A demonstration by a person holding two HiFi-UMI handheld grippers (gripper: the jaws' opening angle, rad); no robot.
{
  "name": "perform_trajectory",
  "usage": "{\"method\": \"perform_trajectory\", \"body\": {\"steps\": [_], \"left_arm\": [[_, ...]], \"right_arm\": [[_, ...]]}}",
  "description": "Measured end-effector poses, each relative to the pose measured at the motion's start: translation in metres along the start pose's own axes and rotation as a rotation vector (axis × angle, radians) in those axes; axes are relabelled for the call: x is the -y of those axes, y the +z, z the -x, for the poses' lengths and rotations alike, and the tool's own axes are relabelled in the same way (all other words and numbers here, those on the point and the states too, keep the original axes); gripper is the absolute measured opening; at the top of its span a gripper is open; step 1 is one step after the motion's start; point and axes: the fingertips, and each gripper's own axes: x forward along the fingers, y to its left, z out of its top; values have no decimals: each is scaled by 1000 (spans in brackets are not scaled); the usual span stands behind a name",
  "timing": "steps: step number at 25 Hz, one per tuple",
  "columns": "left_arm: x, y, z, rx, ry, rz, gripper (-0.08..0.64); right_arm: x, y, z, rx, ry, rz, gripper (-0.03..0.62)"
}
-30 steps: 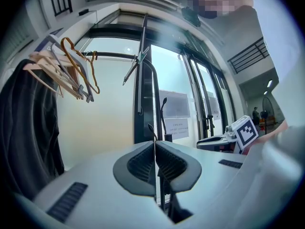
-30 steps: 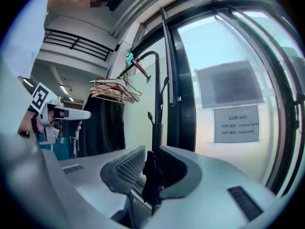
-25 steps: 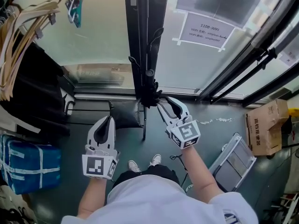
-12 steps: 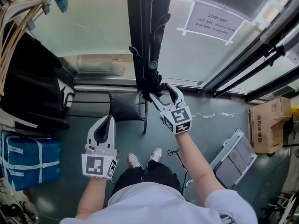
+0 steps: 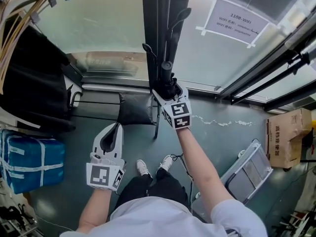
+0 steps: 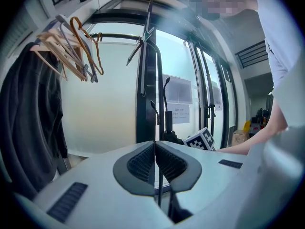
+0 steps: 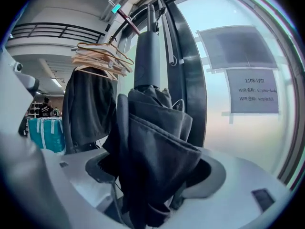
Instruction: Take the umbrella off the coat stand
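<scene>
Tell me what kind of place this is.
Probably an office entrance area beside a glass wall. The signs are a coat stand with a folded umbrella, a Wi-Fi notice taped to the glass, and hangers with a dark coat.

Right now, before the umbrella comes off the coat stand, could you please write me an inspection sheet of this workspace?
Surface: grey-green floor, scuffed, with white scraps near the window.
Job's things: black folded umbrella at the coat stand.
Clutter: cardboard box, blue bag, folded step stool, wooden hangers above a black garment.
Grippers: left gripper shut, empty, held low; right gripper jaws opening, umbrella between them.
Cables: thin dark cord on the floor by the shoes.
Surroundings: glass wall with a taped paper notice.
</scene>
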Motion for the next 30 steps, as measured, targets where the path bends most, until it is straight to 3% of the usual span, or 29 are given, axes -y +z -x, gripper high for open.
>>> {"method": "perform_trajectory", "body": {"steps": [2, 4, 6, 12, 20, 22, 26, 30], "left_arm": [[-4, -4, 4, -14, 11, -7, 29], [-7, -6, 7, -19, 22, -6, 29], [-8, -7, 10, -20, 28, -2, 29], [-3, -10, 11, -21, 23, 4, 29], [9, -6, 11, -18, 20, 5, 29], [11, -5, 13, -18, 25, 7, 29], [11, -4, 18, -9, 39, 6, 29], [10, -5, 25, 7, 52, 14, 29]], "right_arm": [[-4, 1, -4, -3, 7, 15, 356], [-6, 2, -4, -7, 14, 24, 288], [-7, 0, -2, -18, 17, 17, 261], [-4, 0, 10, -48, 36, -40, 244], [-20, 20, 19, 33, 214, -344, 249], [-23, 25, 21, 50, 219, -334, 250], [-21, 34, 29, 49, 178, -199, 247], [-15, 44, 37, 64, 153, -155, 247]]}}
